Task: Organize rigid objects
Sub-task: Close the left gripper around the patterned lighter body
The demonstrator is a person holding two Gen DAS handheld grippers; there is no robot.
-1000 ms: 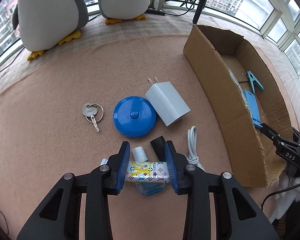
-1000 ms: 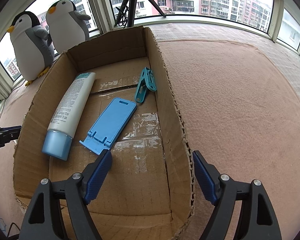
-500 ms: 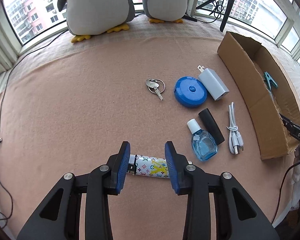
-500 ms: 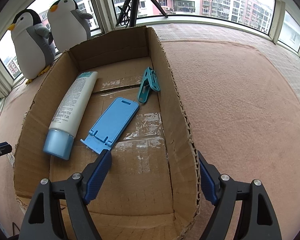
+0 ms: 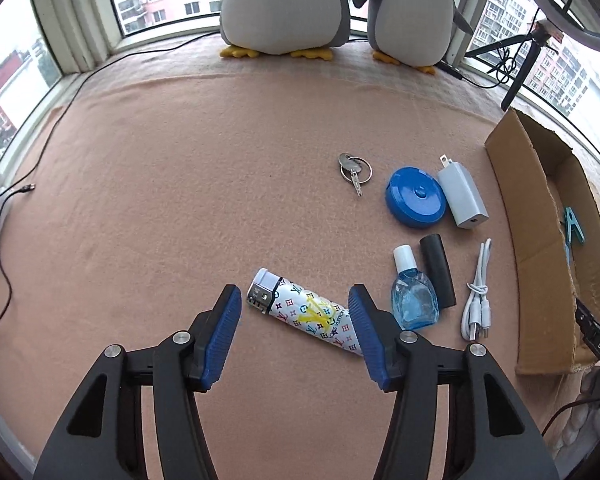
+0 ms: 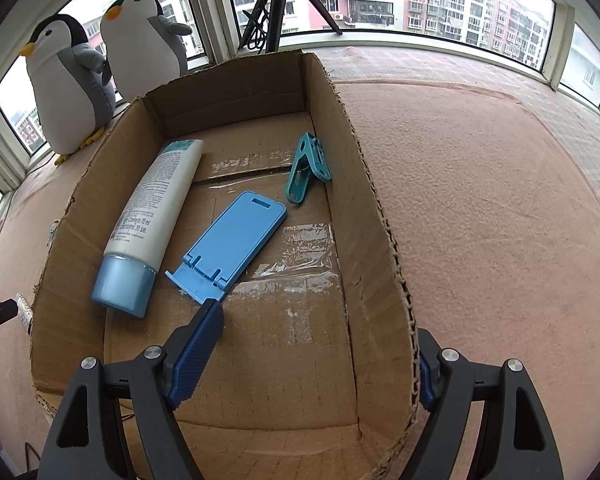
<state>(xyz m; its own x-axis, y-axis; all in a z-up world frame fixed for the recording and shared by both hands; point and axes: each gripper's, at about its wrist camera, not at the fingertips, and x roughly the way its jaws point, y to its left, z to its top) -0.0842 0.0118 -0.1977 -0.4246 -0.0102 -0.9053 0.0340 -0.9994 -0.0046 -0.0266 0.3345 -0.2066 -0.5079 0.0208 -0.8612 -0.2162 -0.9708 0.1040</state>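
Only the left wrist view shows the loose items: the left claw [image 5: 294,334] is spreading, its pads clear of the patterned lighter [image 5: 306,312] lying slantwise on the blanket between them, a wide bare stretch on its left. Half a second ago those pads pinched it. Right of it lie eye-drop bottle [image 5: 414,300] and cable [image 5: 478,296]. The right wrist view alone shows the cardboard box [image 6: 384,248] interior; the right claw [image 6: 320,364], unmoved, straddles its right wall, contact hidden.

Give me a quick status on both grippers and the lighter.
Left gripper opening, patterned lighter lying loose on the blanket between its pads. Right gripper straddles the cardboard box wall, clamping nothing. Eye-drop bottle close beside the lighter.
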